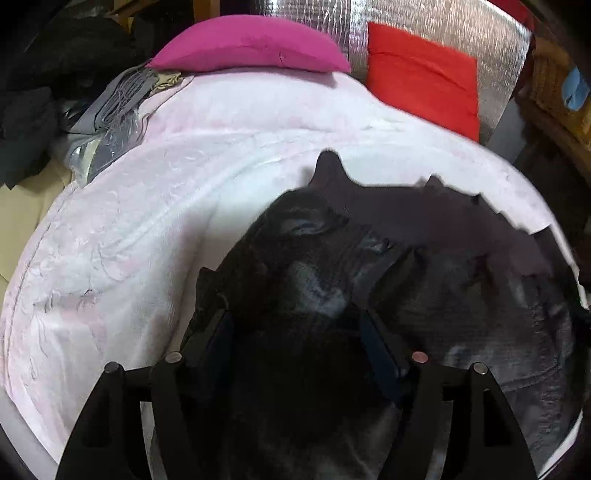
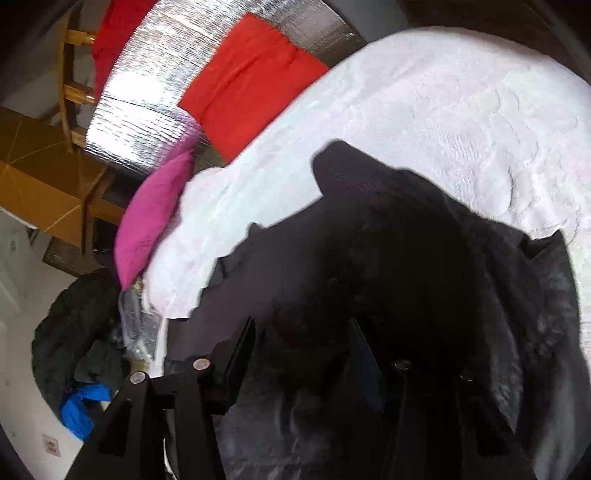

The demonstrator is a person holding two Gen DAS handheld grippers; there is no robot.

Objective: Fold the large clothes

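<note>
A large dark grey, fleecy garment lies bunched on a pale pink blanket that covers the bed. In the left wrist view my left gripper points down into it. A raised bunch of the fabric fills the gap from one finger to the other. In the right wrist view the same garment spreads over the blanket. My right gripper hangs over its near edge with the jaws apart; dark cloth lies below and between them without being pinched.
A magenta pillow and a red pillow lie at the head of the bed against a silver foil panel. Grey cloth and clear plastic sit at the bed's left edge. Beside the bed are dark clothes and a cardboard box.
</note>
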